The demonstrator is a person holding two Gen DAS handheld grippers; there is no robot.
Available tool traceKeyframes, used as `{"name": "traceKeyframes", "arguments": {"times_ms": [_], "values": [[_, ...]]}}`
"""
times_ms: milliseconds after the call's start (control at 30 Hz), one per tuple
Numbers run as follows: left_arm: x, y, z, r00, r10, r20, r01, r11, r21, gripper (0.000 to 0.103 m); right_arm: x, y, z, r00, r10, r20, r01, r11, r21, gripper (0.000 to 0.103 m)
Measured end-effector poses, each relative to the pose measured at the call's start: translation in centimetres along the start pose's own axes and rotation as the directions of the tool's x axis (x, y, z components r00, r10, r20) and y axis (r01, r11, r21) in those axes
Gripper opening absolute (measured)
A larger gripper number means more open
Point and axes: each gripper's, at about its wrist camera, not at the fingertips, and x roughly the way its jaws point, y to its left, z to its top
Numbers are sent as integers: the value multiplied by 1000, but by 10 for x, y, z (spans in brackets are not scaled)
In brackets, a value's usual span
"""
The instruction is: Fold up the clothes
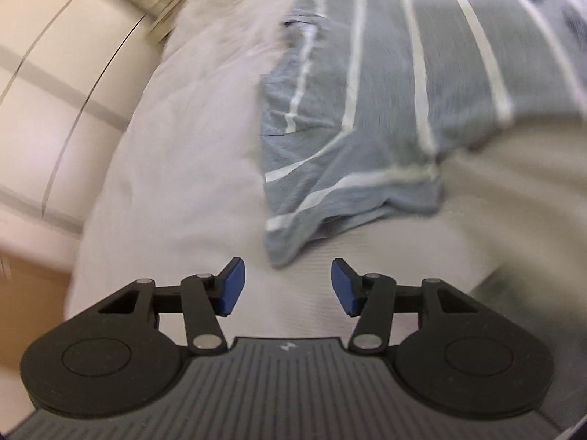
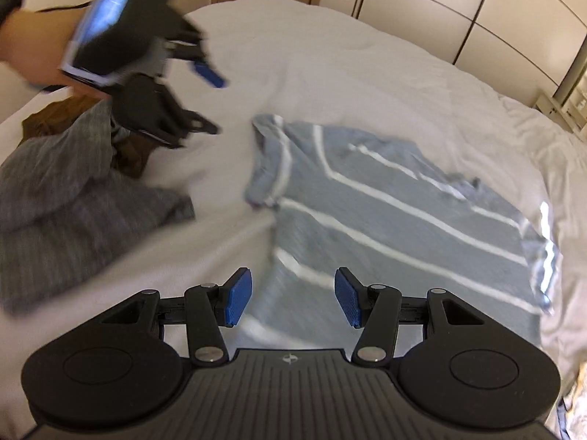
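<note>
One grey-blue knit T-shirt with thin white stripes (image 2: 396, 216) lies spread flat on the white bed sheet (image 2: 330, 73). In the right wrist view its long axis runs from lower left to upper right. One short sleeve (image 2: 266, 163) sticks out at the upper left of the garment, pointing away from the camera. The white stripes cross the body at a slant and run roughly parallel to each other. The far right edge of the shirt is rumpled and catches bright light.

Garment count: one striped T-shirt, one dark grey pinstriped garment (image 2: 62, 198) heaped at the left, and one brown garment (image 2: 128, 150) partly under it. The heap lies apart from the T-shirt, with bare sheet between them.

The right gripper (image 2: 292, 299) hangs over the near end of the T-shirt. Its blue pads stand apart and grasp nothing.

The left gripper (image 1: 288, 286) hangs over bare sheet just beside the sleeve hem. Its jaws are released and empty. In the right wrist view the same unit (image 2: 211, 102) appears blurred above the heap of garments.

Cream cabinet panels (image 2: 477, 11) stand behind the bed.
</note>
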Motion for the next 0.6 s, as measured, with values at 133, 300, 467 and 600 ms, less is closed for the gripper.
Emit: {"name": "traceKeyframes", "arguments": {"times_ms": [133,300,467,600], "values": [[37,-4,-15,999,-11,43,2,980,197,44,30,20,26,1000,5,-8,-5,1000,-28,53],[59,2,-29,996,-24,84,0,960,279,39,59,25,38,1000,12,-25,-12,1000,-19,53],[66,-16,-51,981,-35,190,-69,856,513,36,83,31,38,999,9,-38,-11,999,-48,53],[80,-25,-60,966,-35,256,-130,790,600,29,101,38,38,999,18,-48,-22,998,-66,53]]}}
